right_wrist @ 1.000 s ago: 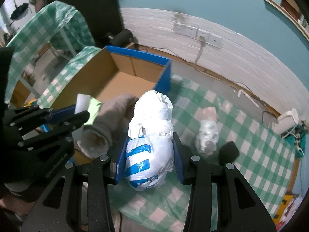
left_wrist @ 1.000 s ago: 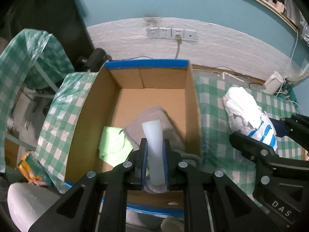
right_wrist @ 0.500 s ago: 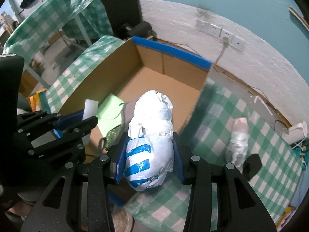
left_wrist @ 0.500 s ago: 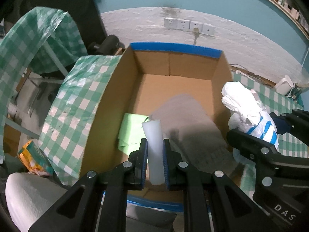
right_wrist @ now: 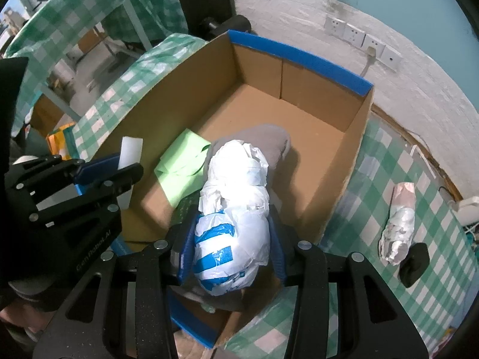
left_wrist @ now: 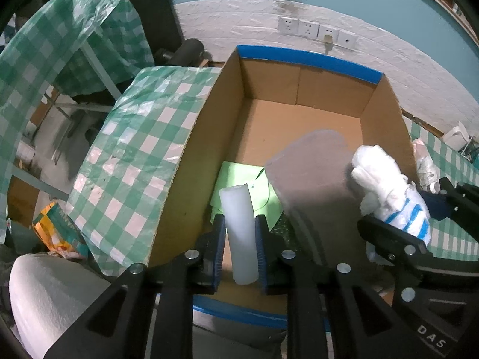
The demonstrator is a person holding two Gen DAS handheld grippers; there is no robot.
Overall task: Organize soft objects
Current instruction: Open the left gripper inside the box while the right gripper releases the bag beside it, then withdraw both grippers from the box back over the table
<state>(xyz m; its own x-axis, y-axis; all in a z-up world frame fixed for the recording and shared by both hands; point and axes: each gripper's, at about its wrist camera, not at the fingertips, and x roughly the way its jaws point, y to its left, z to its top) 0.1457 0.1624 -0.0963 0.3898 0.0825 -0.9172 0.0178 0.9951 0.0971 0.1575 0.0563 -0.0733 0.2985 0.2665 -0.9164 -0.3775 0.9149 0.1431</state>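
Observation:
My left gripper [left_wrist: 239, 230] is shut on a white foam roll [left_wrist: 239, 227] and holds it over the near left part of an open cardboard box [left_wrist: 203, 137] with blue-taped edges. My right gripper [right_wrist: 232, 239] is shut on a white bundle of plastic bags with blue stripes [right_wrist: 236, 209], held over the box's near end. The bundle also shows in the left wrist view [left_wrist: 389, 194]. Inside the box lie a grey cloth [left_wrist: 314, 173] and a light green cloth [left_wrist: 239, 173]. The left gripper with the roll [right_wrist: 130, 149] shows at the left of the right wrist view.
The box stands on a table with a green checked cover [right_wrist: 374, 179]. A silvery wrapped bundle [right_wrist: 399, 221] and a black object [right_wrist: 414, 264] lie on the table right of the box. A white paper roll [left_wrist: 48, 296] is at lower left. Wall sockets [left_wrist: 317, 30] are behind.
Both grippers have moved left with their loads. The white bag bundle has gone from over the table to over the box, above the grey cloth. Both stay shut.

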